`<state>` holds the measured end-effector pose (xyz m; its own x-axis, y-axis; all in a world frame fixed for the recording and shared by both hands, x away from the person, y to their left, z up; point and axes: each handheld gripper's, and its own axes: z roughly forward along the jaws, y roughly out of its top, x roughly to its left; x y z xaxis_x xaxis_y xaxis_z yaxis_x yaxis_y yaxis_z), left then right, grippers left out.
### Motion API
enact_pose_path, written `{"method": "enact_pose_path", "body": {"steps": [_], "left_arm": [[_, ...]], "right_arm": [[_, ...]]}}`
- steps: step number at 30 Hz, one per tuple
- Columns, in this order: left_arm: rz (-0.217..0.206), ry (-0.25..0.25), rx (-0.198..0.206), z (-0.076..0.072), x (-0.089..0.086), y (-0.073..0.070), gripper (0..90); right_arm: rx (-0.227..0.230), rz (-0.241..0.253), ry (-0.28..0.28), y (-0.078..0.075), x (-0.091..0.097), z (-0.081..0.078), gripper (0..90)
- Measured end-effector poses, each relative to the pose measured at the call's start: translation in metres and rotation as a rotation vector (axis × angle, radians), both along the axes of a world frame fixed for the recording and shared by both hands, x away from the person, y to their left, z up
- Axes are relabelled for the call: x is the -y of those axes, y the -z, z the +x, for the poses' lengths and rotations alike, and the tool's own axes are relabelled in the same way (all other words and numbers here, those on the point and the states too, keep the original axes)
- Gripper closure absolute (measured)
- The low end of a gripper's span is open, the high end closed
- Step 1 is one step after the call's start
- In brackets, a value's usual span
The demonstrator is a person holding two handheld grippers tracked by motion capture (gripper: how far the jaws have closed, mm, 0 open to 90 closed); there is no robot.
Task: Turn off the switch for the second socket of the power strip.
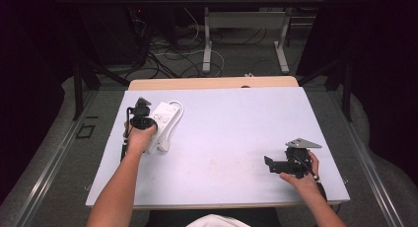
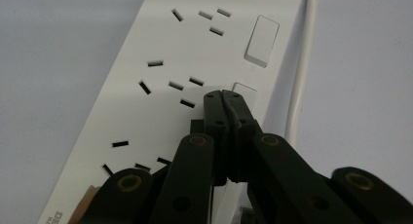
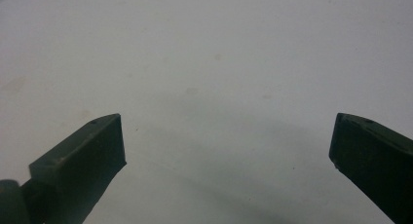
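A white power strip lies at the table's left, its white cable looping round to a plug at its near end. My left gripper is over the strip and pointed down at it. In the left gripper view its jaws are shut together with nothing between them, and the left gripper tips sit at the edge of a white rocker switch; contact is unclear. A second switch lies farther along. My right gripper rests low at the table's right, and in its own view the right gripper is open over bare table.
The pale lilac table top spans the middle between both hands. Beyond its wooden far edge are a floor with loose cables and another table's legs. Dark curtains close off both sides.
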<state>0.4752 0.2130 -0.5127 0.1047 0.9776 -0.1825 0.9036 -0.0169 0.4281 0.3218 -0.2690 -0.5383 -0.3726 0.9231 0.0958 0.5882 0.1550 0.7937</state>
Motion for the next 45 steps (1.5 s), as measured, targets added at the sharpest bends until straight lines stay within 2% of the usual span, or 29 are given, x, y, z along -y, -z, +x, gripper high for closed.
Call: {"method": "enact_pose_path", "body": {"steps": [17, 24, 36, 40, 43, 44, 45], "left_arm": [[0.008, 0.005, 0.002, 0.000, 0.001, -0.001, 90.0], [0.002, -0.001, 0.020, 0.001, 0.001, -0.001, 90.0], [-0.025, -0.016, 0.090, 0.000, -0.002, -0.007, 90.0], [-0.030, -0.019, 0.084, -0.001, -0.004, -0.010, 90.0], [-0.038, -0.022, 0.101, -0.001, -0.005, -0.012, 90.0], [-0.039, -0.028, 0.119, -0.002, -0.005, -0.011, 90.0], [-0.040, -0.015, 0.104, -0.002, -0.006, -0.014, 90.0]], "right_arm": [[-0.001, 0.002, 0.001, 0.000, 0.001, 0.001, 0.0], [-0.004, 0.005, 0.008, 0.000, 0.002, 0.000, 0.0], [-0.002, 0.007, 0.012, 0.001, 0.005, -0.001, 0.0], [-0.001, 0.009, 0.019, 0.000, 0.006, -0.003, 0.0], [0.000, 0.007, 0.020, 0.000, 0.007, -0.004, 0.0], [0.001, 0.007, 0.019, 0.000, 0.007, -0.004, 0.0], [0.000, 0.007, 0.023, 0.000, 0.007, -0.005, 0.0]]}}
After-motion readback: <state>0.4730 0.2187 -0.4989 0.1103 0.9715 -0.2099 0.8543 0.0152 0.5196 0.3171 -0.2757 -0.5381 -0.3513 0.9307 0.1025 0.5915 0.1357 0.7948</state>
